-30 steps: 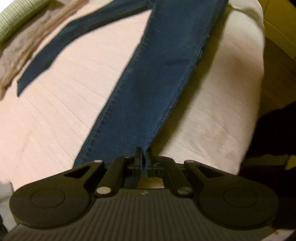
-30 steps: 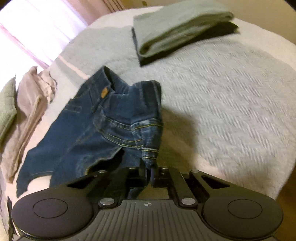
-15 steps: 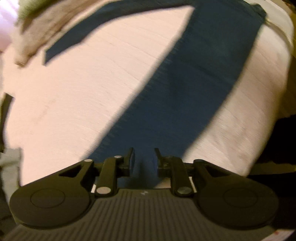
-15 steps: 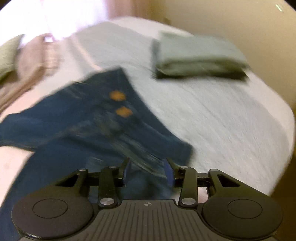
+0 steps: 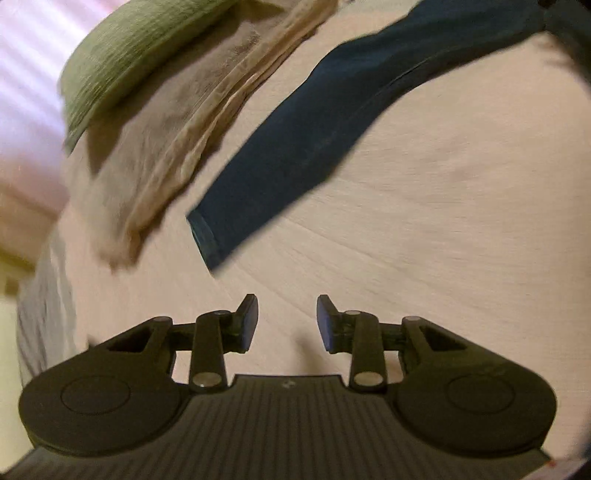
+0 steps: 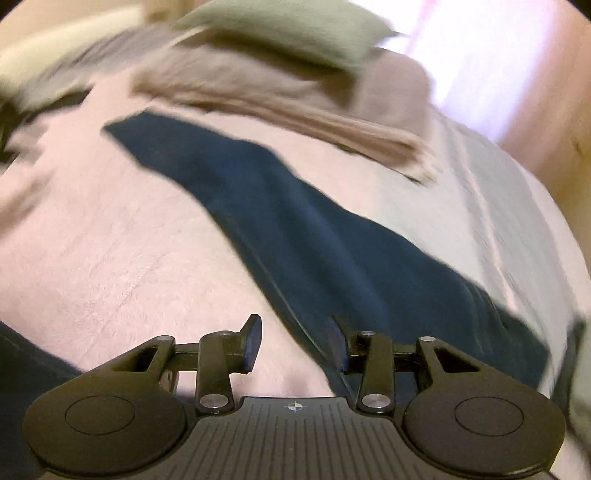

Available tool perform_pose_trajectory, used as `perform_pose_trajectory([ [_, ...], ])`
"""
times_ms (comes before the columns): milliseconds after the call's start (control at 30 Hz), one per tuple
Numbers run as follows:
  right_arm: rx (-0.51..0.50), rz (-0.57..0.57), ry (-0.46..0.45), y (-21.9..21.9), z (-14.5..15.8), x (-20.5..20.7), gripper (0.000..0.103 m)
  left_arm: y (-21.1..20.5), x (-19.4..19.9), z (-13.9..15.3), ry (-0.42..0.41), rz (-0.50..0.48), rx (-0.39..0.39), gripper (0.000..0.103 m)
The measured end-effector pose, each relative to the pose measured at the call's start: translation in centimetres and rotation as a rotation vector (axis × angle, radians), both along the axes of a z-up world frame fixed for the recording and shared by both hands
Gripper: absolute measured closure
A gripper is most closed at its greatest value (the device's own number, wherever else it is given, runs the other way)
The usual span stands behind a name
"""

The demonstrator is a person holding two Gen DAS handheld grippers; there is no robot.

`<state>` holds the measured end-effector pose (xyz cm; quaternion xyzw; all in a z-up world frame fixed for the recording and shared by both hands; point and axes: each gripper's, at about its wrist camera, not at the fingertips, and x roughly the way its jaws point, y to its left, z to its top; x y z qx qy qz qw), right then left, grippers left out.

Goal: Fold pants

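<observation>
Dark blue jeans lie spread on a pale pink bedspread. In the left wrist view one jeans leg point(image 5: 314, 144) runs from the upper right down to its hem point(image 5: 205, 242), just ahead and left of my left gripper point(image 5: 286, 323), which is open and empty above bare bedspread. In the right wrist view the same leg point(image 6: 295, 229) stretches from upper left to lower right. My right gripper point(image 6: 295, 343) is open, its right finger over the leg's edge, its left finger over bedspread. Both views are motion blurred.
Tan pants point(image 5: 177, 140) and a green folded cloth point(image 5: 140, 48) lie beside the jeans leg, seen again as tan pants point(image 6: 295, 92) and green cloth point(image 6: 295, 29) in the right view. The bedspread point(image 5: 461, 221) extends wide to the right; a bright window glows behind.
Both grippers were shut on the jeans a second ago, opened half a second ago, and have since swung toward the far leg. The jeans now lie flat.
</observation>
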<state>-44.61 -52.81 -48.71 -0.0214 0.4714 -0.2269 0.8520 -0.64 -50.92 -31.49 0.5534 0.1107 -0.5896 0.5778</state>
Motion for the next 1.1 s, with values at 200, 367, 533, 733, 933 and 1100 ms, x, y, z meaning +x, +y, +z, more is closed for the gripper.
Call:
perform_pose_trajectory([
  [200, -0.109, 0.154, 0.172, 0.2, -6.2, 6.2, 0.066, -7.3, 4.5, -5.5, -0.136, -0.194, 0.003, 0.070],
  [367, -0.198, 0.237, 0.306, -0.1, -10.0, 6.9, 0.066, -9.4, 5.5, -7.8, -0.206, -0.324, 0.022, 0.068],
  [533, -0.264, 0.240, 0.321, -0.5, -10.7, 6.6, 0.066, -8.1, 5.5, -6.6, -0.213, -0.340, -0.010, 0.102],
  [733, -0.273, 0.246, 0.316, -0.5, -9.5, 6.3, 0.103, -2.5, 5.3, -1.9, -0.161, -0.280, -0.064, 0.102],
  [933, -0.279, 0.278, 0.283, 3.7, -8.0, 4.0, 0.103, 3.0, 3.6, -2.4, -0.148, -0.262, 0.010, 0.102],
  [1100, -0.266, 0.278, 0.310, 3.8, -10.5, 4.5, 0.100, 4.0, 4.5, -5.1, -0.143, -0.134, 0.084, 0.103],
])
